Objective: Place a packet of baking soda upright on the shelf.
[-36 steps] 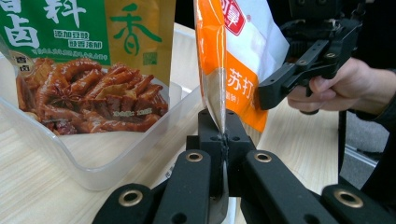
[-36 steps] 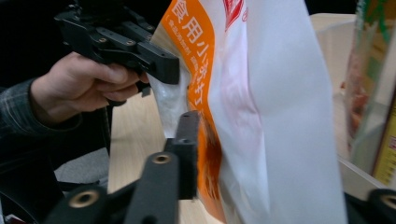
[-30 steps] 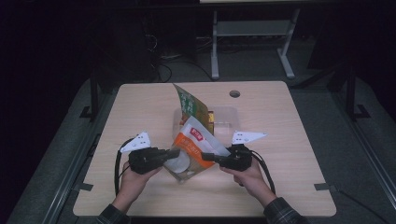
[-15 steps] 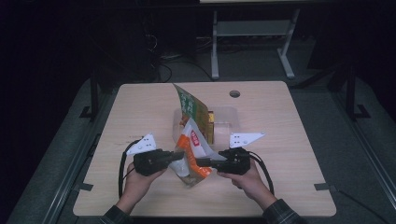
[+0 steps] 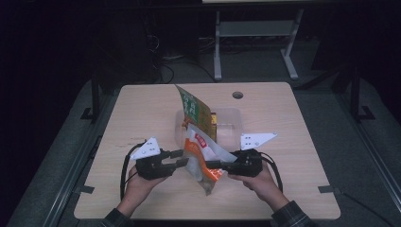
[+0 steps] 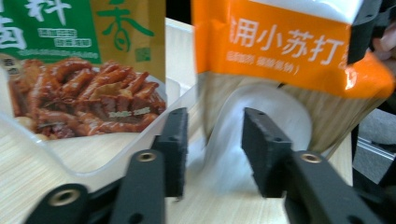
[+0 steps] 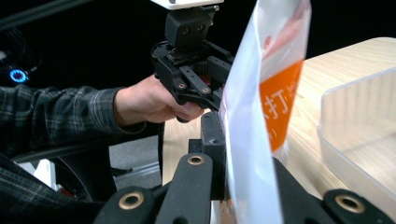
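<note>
1. Landmark: clear plastic tub point(image 5: 231, 127), around the middle of the wooden surface point(image 5: 293, 189).
2. Orange-and-white pouch point(image 5: 203, 158) hangs just in front of the tub, on the person's side, tilted, lower end close to the surface. Whether it touches the surface, I cannot tell.
3. Right gripper point(image 5: 215, 164) sits in front of the tub and right of the pouch, pointing left. In the right gripper view its gripper point(image 7: 233, 163) is clamped flat on the pouch's point(image 7: 261, 107) thin edge; film pinched between the pads. It carries the pouch.
4. Left gripper point(image 5: 182, 158) sits in front of the tub's left corner, left of the pouch, pointing right at it. Jaws have just been opening. In the left gripper view its gripper point(image 6: 212, 149) stands part open with the pouch's point(image 6: 275, 42) pale lower edge in the gap; pads not pressing on it.
5. Green-and-gold pouch point(image 5: 194, 109) stands upright in the tub, leaning at its left end, behind the orange one.
6. Both hands near the front edge of the surface, well in front of the tub.
</note>
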### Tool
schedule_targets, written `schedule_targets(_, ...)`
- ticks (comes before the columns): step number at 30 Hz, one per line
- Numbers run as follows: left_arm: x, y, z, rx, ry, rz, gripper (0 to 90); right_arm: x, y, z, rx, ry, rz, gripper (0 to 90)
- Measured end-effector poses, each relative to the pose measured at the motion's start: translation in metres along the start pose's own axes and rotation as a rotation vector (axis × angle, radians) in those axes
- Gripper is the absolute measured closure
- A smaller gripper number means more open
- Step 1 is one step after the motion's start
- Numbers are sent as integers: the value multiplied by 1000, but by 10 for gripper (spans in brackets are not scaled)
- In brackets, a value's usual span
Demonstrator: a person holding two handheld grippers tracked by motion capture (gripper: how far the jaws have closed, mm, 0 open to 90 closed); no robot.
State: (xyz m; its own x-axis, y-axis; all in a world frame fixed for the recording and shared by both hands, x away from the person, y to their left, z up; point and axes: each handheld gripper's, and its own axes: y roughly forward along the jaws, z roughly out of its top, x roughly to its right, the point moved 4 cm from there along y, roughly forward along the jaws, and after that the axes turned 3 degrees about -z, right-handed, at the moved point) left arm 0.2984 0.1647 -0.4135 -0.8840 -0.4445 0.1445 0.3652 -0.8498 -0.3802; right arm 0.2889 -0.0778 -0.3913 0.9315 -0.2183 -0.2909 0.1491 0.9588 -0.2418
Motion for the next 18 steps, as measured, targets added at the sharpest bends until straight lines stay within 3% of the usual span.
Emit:
schedule_targets(9,-5,-7,-11,-67,33,26,395,-3,-36,0,-45,-45,-51,900)
schedule_targets(18,-16,-23,-31,-130,-6,60,306,2,-62,2,-62,-64,-107,900)
